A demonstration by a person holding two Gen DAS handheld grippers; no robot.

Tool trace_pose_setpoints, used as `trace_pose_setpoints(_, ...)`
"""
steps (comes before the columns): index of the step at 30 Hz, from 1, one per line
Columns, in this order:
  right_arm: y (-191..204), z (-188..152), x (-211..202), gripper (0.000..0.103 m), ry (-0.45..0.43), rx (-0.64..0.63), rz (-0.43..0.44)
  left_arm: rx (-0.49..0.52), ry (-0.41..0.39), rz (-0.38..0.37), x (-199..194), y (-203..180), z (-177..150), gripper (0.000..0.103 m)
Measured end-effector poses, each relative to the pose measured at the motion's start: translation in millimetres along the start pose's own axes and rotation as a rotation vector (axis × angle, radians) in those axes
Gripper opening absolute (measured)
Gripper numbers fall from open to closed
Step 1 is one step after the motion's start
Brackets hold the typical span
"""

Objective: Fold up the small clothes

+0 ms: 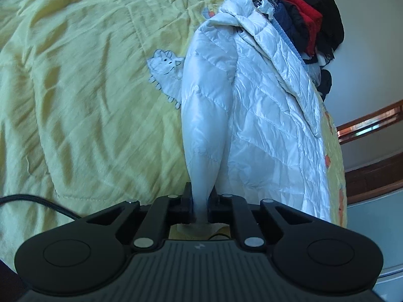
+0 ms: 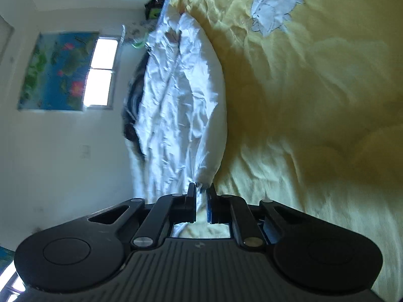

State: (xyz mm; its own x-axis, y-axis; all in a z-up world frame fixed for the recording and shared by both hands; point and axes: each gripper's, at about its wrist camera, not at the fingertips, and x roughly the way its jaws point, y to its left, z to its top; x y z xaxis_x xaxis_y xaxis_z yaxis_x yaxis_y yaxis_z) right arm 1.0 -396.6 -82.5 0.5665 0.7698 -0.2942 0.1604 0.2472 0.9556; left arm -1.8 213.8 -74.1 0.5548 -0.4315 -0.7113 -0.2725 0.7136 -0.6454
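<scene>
A white quilted puffer jacket hangs lifted over the yellow bedspread. My left gripper is shut on a sleeve or edge of the jacket, the fabric pinched between its jaws. In the right wrist view the same jacket stretches away from my right gripper, which is shut on another edge of it, the jaws close together with white fabric between them. The jacket is held taut between the two grippers, above the bed.
The bedspread has a grey animal print. A pile of red, black and navy clothes lies at the bed's far end. A wooden bed frame shows at right. A wall with a window and a poster shows at left.
</scene>
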Motion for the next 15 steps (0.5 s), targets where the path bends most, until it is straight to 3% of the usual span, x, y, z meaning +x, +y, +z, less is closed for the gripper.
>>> trace_pose_setpoints(1,-1.6,2.2,-3.0,0.029,-0.009,0.017,-0.001,-0.010,0.001,-0.003,0.7,1.8,0.1,0.010)
trace_pose_setpoints(2,-2.5,4.9,-6.9,0.052,-0.020,0.023,-0.003,-0.018,0.003,-0.003,3.4,2.0,0.3,0.010)
trace_pose_setpoints(3,-3.3,7.5,-12.3,0.066,-0.047,0.028,0.008,-0.022,0.006,-0.002,5.7,2.0,0.5,0.011)
trace_pose_setpoints(5,-2.6,13.1,-21.4,0.066,-0.091,0.022,0.039,-0.024,0.008,0.002,8.3,1.7,1.1,0.011)
trace_pose_setpoints(8,-0.2,25.9,-23.7,0.066,-0.121,0.004,0.004,-0.022,0.011,0.003,10.6,-0.5,2.7,0.012)
trace_pose_setpoints(13,0.7,39.3,12.7,0.042,-0.063,-0.003,-0.050,-0.018,0.007,0.016,12.4,-5.0,3.0,0.012)
trace_pose_setpoints(14,4.6,39.0,24.2,0.033,-0.036,-0.021,-0.071,-0.013,0.001,0.025,12.5,-6.9,2.3,0.012)
trace_pose_setpoints(15,7.0,37.0,31.8,0.016,-0.017,-0.034,-0.087,-0.004,-0.004,0.037,12.5,-9.0,1.6,0.011)
